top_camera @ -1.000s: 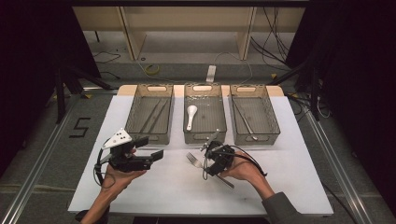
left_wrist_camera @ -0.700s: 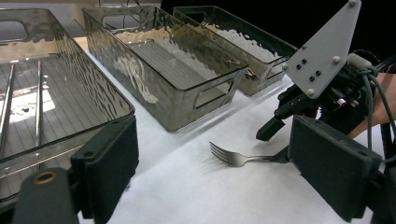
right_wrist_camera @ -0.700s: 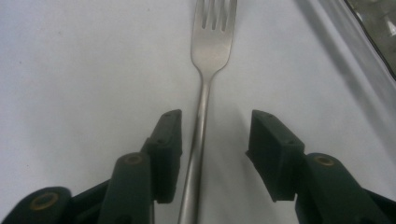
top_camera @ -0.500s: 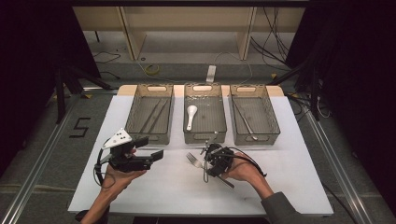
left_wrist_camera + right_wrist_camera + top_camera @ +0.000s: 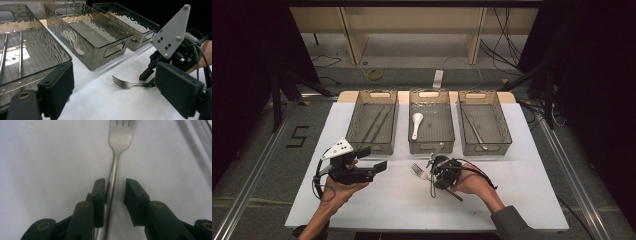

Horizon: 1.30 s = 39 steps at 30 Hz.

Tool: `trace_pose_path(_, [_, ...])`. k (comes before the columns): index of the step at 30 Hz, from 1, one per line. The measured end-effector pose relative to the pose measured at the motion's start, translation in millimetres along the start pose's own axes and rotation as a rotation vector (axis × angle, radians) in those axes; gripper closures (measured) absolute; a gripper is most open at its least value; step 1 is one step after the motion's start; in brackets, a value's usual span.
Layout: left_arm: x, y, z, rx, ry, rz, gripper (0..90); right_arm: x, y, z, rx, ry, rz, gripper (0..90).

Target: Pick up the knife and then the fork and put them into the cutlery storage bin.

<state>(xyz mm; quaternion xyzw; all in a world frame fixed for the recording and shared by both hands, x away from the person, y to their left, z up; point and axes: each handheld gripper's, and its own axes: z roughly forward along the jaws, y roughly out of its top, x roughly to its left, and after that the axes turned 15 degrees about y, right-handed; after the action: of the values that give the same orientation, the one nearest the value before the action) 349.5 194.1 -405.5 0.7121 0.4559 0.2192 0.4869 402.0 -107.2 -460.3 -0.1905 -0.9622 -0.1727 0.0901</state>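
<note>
A metal fork (image 5: 115, 165) lies flat on the white tabletop (image 5: 522, 200), a little in from the near edge and just short of the middle of three clear bins (image 5: 431, 125) lined along the far edge. The right gripper (image 5: 115, 190) straddles the fork's handle, its jaws parted slightly with the handle running between them; the left pad (image 5: 100, 195) looks to be touching the metal while the other stands just clear, so the fork is bracketed rather than clamped, though the near part of the handle is hidden under the jaws and contact there cannot be confirmed. From the left gripper view the fork (image 5: 125, 83) rests tines-up with its neck arching slightly off the surface.

The fork should handle as a light, rigid piece: thin, polished and likely slippery between flat pads, prone to pivoting if pinched far from its balance point. The mid-handle, where the jaws now stand, seems the sound place to grip.

The left gripper (image 5: 372, 159) hovers wide open and empty near the left bin (image 5: 373, 122), which holds slim metal rods. A white spoon (image 5: 416, 122) lies in the middle bin.
</note>
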Motion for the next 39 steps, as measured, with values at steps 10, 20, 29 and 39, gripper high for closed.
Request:
trace_pose_path(10, [-0.2, -0.2, 0.1, 0.002, -0.002, -0.002, 15.6, 1.6, 1.2, 0.5, 0.009, 0.013, 0.005, 75.8])
trace_pose_path(20, [0.1, -0.2, 0.3, 0.001, 0.0, 0.003, 15.7, 1.4, 2.6, 0.9, 0.017, 0.021, 0.001, 80.6])
trace_pose_path(29, [-0.1, -0.1, 0.3, 0.002, 0.001, 0.004, 15.6, -0.4, 4.2, 0.8, 0.027, 0.028, -0.001, 84.4])
trace_pose_path(39, [0.4, 0.0, -0.3, -0.002, 0.001, 0.003, 15.7, 2.8, 4.7, 0.8, 0.037, 0.01, -0.038, 85.1])
